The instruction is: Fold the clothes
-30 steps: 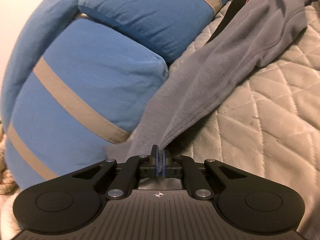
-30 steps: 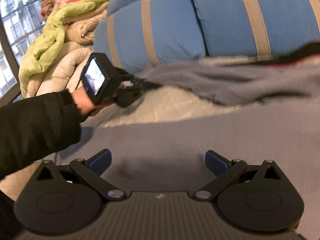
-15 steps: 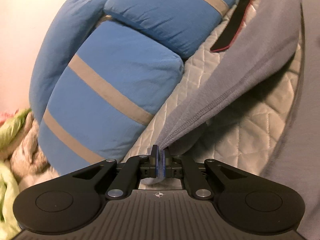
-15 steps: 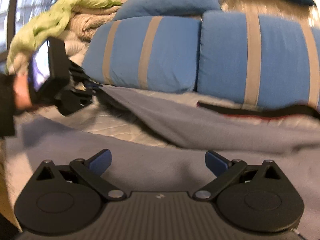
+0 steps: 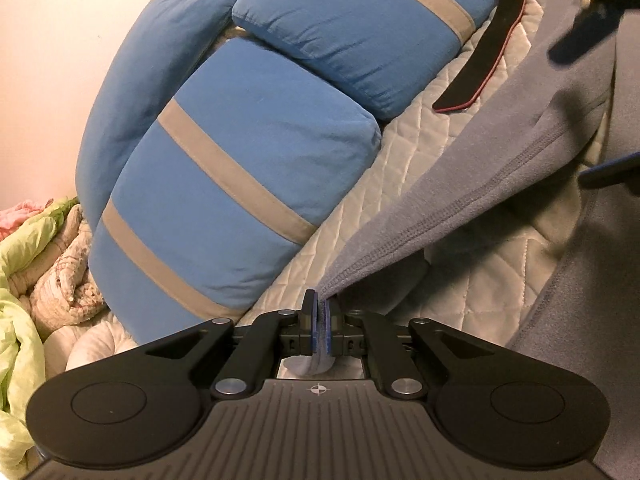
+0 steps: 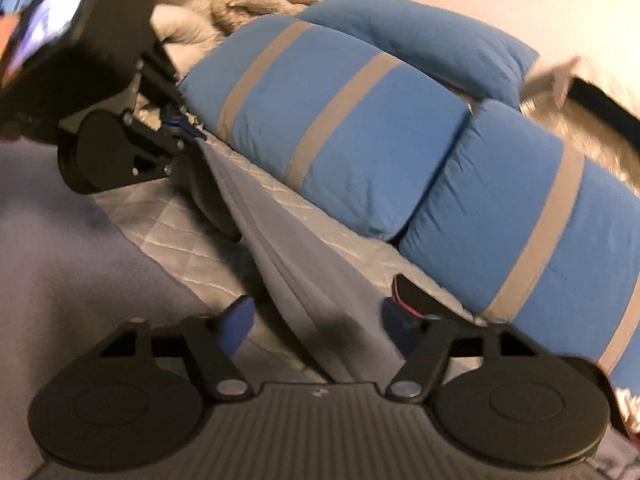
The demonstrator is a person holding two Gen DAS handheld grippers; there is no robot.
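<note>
A grey fleece garment [image 5: 472,184] lies on the quilted bed. My left gripper [image 5: 318,312] is shut on its stitched hem corner and holds that strip taut above the quilt. In the right wrist view the same strip [image 6: 288,256] runs from the left gripper [image 6: 182,130] down between my right gripper's fingers. My right gripper [image 6: 316,320] is open, with its blue pads on either side of the cloth. Its blue fingertips [image 5: 580,36] also show at the top right of the left wrist view.
Blue pillows with grey stripes [image 5: 248,184] [image 6: 400,152] lie along the far side of the cream quilted bed cover [image 5: 408,152]. A black strap with red edging [image 5: 484,60] lies by them. Green and beige blankets [image 5: 28,280] are piled at the left.
My left gripper has lifted and pulled the hem taut. My right gripper has swung in and now straddles the stretched strip, still open.
</note>
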